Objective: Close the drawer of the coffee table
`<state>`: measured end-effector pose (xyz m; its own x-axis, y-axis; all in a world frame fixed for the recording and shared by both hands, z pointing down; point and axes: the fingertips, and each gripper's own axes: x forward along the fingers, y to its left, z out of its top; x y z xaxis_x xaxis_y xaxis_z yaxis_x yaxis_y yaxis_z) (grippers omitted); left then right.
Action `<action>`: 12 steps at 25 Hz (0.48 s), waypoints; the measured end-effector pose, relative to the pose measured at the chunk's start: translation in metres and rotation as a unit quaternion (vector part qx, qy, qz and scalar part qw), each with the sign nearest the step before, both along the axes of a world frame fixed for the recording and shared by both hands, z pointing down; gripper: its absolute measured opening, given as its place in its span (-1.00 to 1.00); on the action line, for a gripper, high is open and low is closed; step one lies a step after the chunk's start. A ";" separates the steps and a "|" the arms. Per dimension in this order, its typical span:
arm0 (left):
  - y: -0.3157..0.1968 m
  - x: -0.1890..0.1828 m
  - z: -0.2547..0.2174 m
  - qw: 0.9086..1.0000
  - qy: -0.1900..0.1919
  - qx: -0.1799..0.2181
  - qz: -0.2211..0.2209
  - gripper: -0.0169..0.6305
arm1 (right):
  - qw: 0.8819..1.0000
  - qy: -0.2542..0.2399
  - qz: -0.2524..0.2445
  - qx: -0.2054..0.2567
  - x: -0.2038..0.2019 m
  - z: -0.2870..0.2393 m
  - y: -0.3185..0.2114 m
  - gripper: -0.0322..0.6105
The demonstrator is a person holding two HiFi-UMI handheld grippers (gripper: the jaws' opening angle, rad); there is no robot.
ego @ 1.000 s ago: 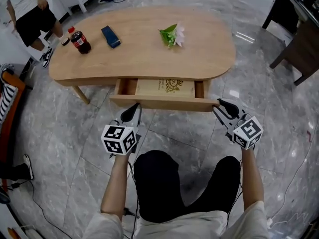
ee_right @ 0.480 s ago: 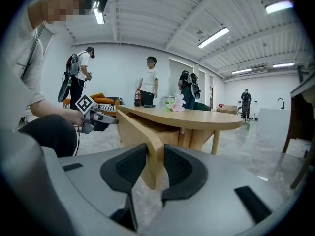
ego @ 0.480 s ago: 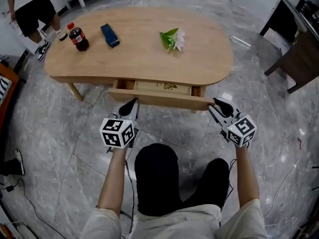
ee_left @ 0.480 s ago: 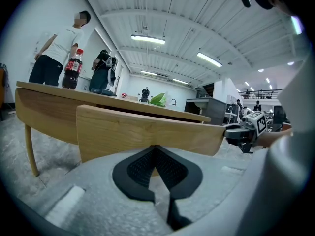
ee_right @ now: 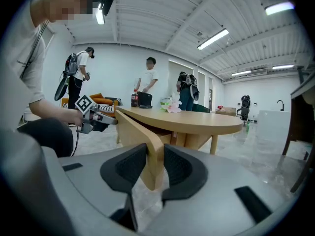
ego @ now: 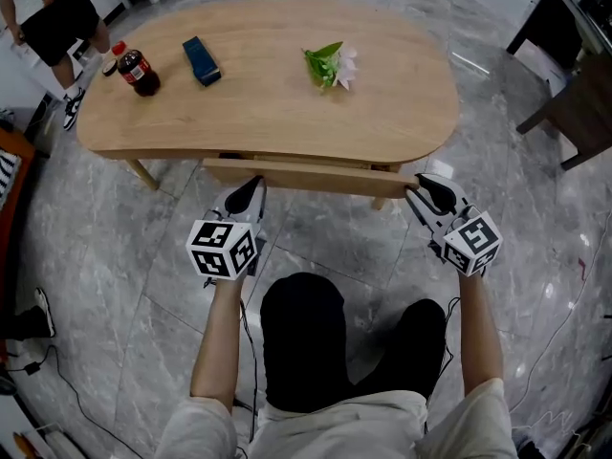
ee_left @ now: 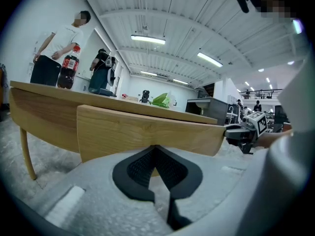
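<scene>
The coffee table (ego: 268, 84) is light wood with a rounded top. Its drawer front (ego: 306, 176) stands out only slightly from under the near edge, and none of the drawer's inside shows. My left gripper (ego: 251, 191) is shut, its tips (ee_left: 156, 149) against the lower edge of the drawer front (ee_left: 147, 129) near its left end. My right gripper (ego: 421, 191) is at the drawer front's right end. In the right gripper view the panel's end (ee_right: 142, 132) lies between the two pads (ee_right: 129, 166), which close on it.
On the table are a cola bottle (ego: 134, 70), a blue box (ego: 201, 60) and a green-and-white flower (ego: 330, 65). Dark furniture (ego: 574, 103) stands at the right, and a person (ego: 53, 17) is past the table's far left corner. The floor is grey marble with cables.
The drawer has slid in under the table top, and its inside no longer shows. Both grippers moved toward the table along with it.
</scene>
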<state>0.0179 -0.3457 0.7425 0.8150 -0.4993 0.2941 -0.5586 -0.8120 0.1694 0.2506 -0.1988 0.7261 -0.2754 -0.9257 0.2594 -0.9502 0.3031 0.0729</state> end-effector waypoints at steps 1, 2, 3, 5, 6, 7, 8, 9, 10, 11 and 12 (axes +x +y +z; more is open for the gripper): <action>-0.002 0.001 0.000 1.000 0.002 0.000 -0.001 -0.93 | 1.000 0.000 0.000 0.001 0.001 0.000 -0.001 -0.52; -0.003 0.002 0.001 1.000 0.003 -0.001 -0.001 -0.93 | 1.000 0.000 0.000 0.002 0.002 -0.001 -0.003 -0.52; -0.004 0.003 0.001 1.000 0.005 -0.001 -0.001 -0.93 | 1.000 0.000 0.001 0.003 0.003 -0.001 -0.004 -0.52; -0.008 0.006 0.003 1.000 0.008 -0.002 0.000 -0.93 | 1.000 0.001 0.002 0.005 0.005 0.000 -0.007 -0.52; -0.010 0.007 0.003 1.000 0.010 -0.002 -0.001 -0.93 | 1.000 0.001 0.003 0.006 0.006 0.000 -0.009 -0.51; -0.012 0.008 0.003 1.000 0.011 -0.002 -0.001 -0.93 | 1.000 0.001 0.004 0.007 0.007 0.000 -0.011 -0.51; -0.013 0.008 0.003 1.000 0.011 -0.002 -0.002 -0.93 | 1.000 0.000 0.005 0.007 0.008 0.000 -0.013 -0.51; -0.015 0.009 0.003 1.000 0.011 -0.003 -0.002 -0.93 | 1.000 -0.001 0.006 0.007 0.009 0.000 -0.014 -0.51; -0.016 0.011 0.003 1.000 0.011 -0.003 -0.001 -0.93 | 1.000 -0.002 0.007 0.008 0.011 0.000 -0.016 -0.51; -0.018 0.012 0.003 1.000 0.012 -0.003 -0.001 -0.93 | 1.000 -0.004 0.008 0.008 0.012 0.001 -0.017 -0.51; -0.020 0.014 0.002 1.000 0.011 -0.003 -0.001 -0.93 | 1.000 -0.006 0.010 0.009 0.014 0.001 -0.019 -0.51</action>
